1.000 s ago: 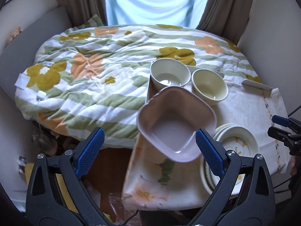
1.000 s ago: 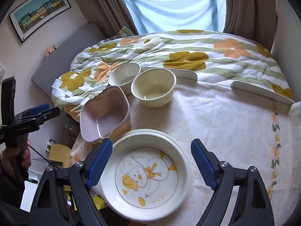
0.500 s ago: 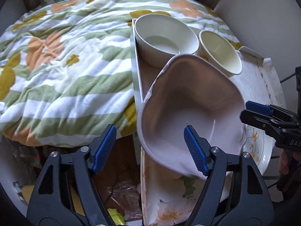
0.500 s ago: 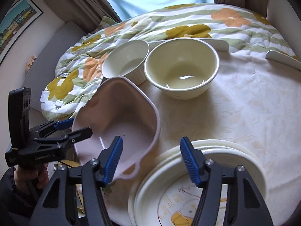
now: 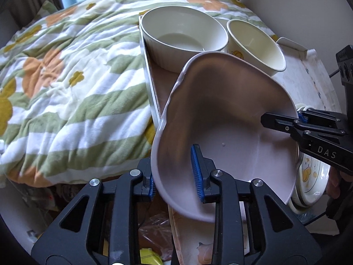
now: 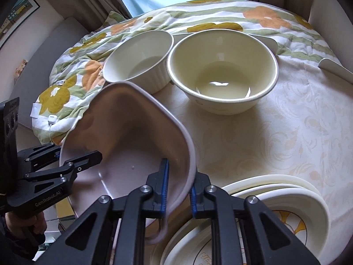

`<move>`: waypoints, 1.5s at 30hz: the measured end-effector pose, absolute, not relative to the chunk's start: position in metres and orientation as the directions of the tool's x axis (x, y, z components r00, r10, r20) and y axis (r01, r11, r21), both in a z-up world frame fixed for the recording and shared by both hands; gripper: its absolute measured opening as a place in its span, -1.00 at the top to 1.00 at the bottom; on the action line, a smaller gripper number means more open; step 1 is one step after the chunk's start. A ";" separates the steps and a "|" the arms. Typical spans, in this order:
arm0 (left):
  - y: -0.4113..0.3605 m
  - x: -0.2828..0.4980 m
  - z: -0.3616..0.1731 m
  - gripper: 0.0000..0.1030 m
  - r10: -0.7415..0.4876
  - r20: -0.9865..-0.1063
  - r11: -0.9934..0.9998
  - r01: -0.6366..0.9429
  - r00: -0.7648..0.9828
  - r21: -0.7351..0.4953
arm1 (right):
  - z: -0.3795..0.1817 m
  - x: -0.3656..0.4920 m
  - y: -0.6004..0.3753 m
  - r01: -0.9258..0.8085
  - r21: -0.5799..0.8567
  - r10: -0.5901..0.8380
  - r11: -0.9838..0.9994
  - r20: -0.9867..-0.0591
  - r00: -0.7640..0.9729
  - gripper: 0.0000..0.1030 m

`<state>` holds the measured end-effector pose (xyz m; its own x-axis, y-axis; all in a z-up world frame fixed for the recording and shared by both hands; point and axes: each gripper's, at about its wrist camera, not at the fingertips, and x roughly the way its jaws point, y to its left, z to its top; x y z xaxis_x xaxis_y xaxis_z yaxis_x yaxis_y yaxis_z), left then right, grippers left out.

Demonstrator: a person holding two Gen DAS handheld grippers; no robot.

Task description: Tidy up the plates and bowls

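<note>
A pale pink square-ish bowl point(image 5: 231, 114) point(image 6: 132, 132) sits tilted at the table's near left corner, gripped from two sides. My left gripper point(image 5: 174, 167) is closing on its near wall, one blue pad inside and one outside, both touching. In the right wrist view the left gripper point(image 6: 77, 159) clamps the bowl's left rim. My right gripper point(image 6: 179, 176) is shut on the opposite rim, and its black fingers point(image 5: 278, 121) bite the bowl's right edge. Behind the pink bowl stand a white ribbed bowl point(image 5: 183, 35) point(image 6: 139, 57) and a cream bowl point(image 5: 256, 44) point(image 6: 222, 70).
A stack of white plates point(image 6: 286, 198) point(image 5: 313, 176), the top one with a duck picture, lies at the table's near right. The table point(image 6: 275, 132) wears a pale patterned cloth. A flowered striped blanket point(image 5: 66, 77) covers the bed to the left and behind. Clutter lies on the floor below.
Both grippers came down and in from open onto the pink bowl, the left on its near wall, the right swinging left from over the plates onto the opposite rim. The bowl now looks more tilted.
</note>
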<state>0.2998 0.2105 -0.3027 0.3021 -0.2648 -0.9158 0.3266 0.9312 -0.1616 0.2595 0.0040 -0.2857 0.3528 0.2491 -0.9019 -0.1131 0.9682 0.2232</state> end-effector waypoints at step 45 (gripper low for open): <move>-0.209 0.194 -0.245 0.53 -0.339 -0.875 0.912 0.347 0.345 -0.217 | -0.230 0.147 -0.371 -0.023 0.221 0.208 0.975 -0.871 0.445 0.71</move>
